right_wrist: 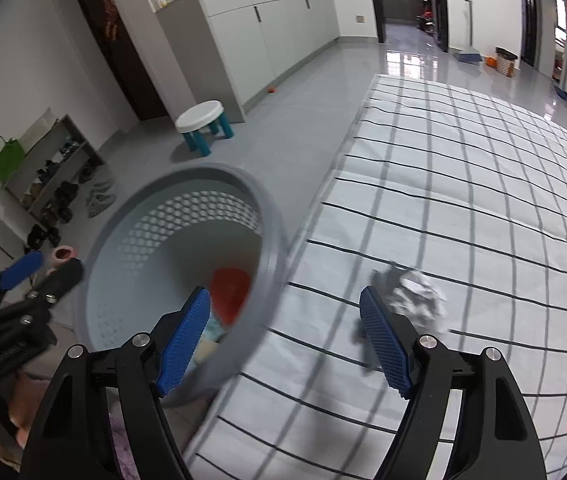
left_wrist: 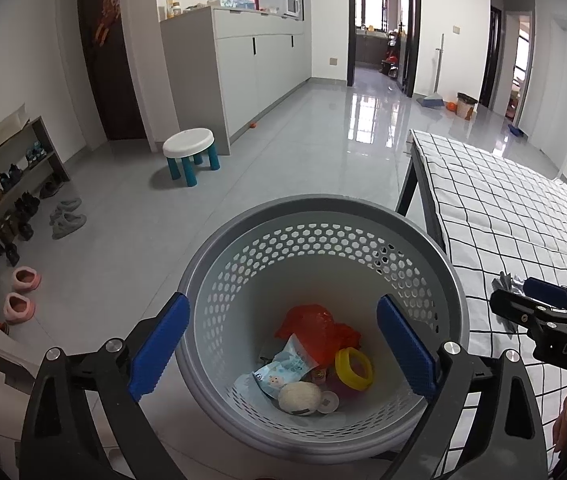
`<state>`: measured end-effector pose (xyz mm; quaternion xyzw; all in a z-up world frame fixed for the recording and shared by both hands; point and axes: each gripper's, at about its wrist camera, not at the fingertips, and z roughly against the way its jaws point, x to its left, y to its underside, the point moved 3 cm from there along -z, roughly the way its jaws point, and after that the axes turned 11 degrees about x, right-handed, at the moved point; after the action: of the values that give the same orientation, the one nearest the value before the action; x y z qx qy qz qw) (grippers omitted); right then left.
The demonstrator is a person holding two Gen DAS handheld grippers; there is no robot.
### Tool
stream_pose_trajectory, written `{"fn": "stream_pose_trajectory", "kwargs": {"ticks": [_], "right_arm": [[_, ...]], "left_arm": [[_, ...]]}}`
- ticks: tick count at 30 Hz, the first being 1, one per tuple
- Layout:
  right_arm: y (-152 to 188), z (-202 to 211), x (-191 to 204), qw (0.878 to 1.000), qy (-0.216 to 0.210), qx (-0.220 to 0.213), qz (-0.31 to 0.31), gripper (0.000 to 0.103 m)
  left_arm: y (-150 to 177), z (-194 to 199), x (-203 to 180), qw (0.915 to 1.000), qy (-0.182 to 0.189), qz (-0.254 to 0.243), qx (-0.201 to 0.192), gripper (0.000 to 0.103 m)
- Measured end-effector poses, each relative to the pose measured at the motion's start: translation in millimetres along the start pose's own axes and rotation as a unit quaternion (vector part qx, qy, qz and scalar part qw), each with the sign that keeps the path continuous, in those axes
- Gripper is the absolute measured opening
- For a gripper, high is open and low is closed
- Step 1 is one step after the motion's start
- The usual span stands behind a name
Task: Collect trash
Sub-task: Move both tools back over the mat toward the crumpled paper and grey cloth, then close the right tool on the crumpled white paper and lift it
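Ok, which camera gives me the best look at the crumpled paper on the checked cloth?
The right wrist view: the crumpled paper lies whole, if blurred, just beyond the open right gripper. The left wrist view shows only a sliver of it behind the right gripper's fingers.

The left claw (left_wrist: 281, 346) was a black plastic frame with two arms. Each arm carried a blue ridged pad (left_wrist: 159, 346) and a round silver screw (left_wrist: 113, 345) near the pad's base, with another further out. The right claw (right_wrist: 283, 344) was built alike, its blue pads (right_wrist: 385, 344) cross-hatched. At three o'clock in the left wrist view its black housing bore pale lettering, "DAS". Bare skin of a hand (right_wrist: 15, 420) showed at eight o'clock in the right wrist view.
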<state>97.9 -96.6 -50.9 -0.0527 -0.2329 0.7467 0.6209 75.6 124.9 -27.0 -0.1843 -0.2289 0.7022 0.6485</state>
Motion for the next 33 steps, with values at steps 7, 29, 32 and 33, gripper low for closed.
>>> {"fn": "stream_pose_trajectory", "kwargs": {"ticks": [7, 29, 32, 33], "right_arm": [[8.2, 2.4, -31.9, 0.999, 0.031, 0.001, -0.021, 0.074], [14.9, -13.1, -85.4, 0.994, 0.077, 0.016, -0.073, 0.074], [12.9, -15.3, -84.9, 0.994, 0.081, 0.012, -0.073, 0.074], [12.6, -15.9, -85.2, 0.994, 0.082, 0.012, -0.074, 0.073]], "left_arm": [[0.6, 2.7, -7.8, 0.9999, 0.014, -0.005, -0.002, 0.094], [0.7, -2.1, -24.1, 0.9992, 0.036, -0.017, 0.004, 0.094], [1.4, -2.9, -24.8, 0.9992, 0.035, -0.019, 0.005, 0.094], [1.4, -3.7, -24.4, 0.9992, 0.034, -0.02, 0.006, 0.094]]}}
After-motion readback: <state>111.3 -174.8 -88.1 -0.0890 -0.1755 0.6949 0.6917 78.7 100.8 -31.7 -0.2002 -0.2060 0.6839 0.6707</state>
